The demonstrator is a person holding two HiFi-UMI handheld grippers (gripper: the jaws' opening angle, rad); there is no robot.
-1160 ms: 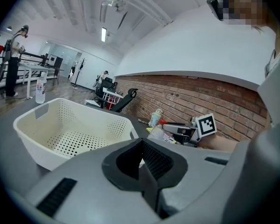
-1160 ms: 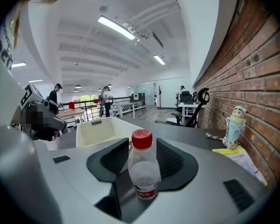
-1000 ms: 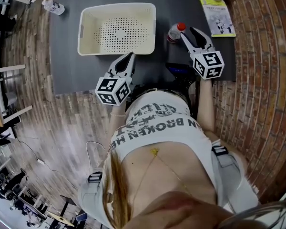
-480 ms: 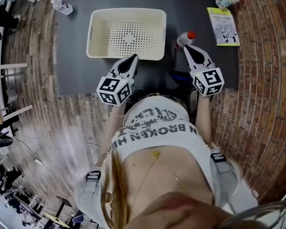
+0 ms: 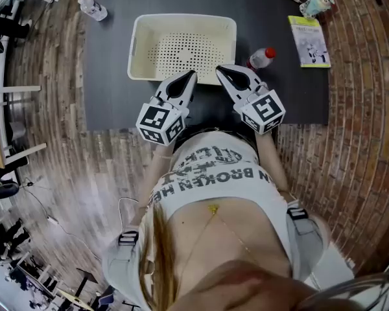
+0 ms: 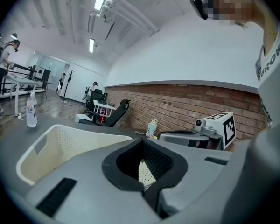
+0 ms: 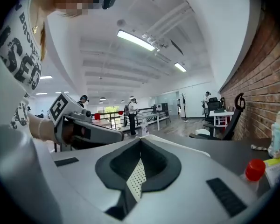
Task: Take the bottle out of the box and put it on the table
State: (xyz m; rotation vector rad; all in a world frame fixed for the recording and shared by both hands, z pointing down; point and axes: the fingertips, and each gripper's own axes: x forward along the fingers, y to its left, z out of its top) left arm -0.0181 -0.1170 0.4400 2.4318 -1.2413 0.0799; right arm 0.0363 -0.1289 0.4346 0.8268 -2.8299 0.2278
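- Clear bottle: stands at the far left corner of the table, well apart from both claws. I judge it is not the task's bottle.
- Box: pale and perforated, with nothing inside it. Its near rim is just ahead of both claws.
- Left claw: jaws together and holding nothing, tip close to the box's near rim.
- Right claw: jaws together and holding nothing, just beside the left claw at the box's near right corner.
- Red-capped bottle: out of the box and on the table, just beside the box's right wall. It lies to the right of my right claw and a little further off. It looks upright, so its long axis is vertical. The right claw is the nearer one.
- Booklet: lies further right, near the table's right edge, apart from the bottle.
- Open room: there is bare table between the bottle and the near edge. The task looks done, and I judge both claws are free to draw back.
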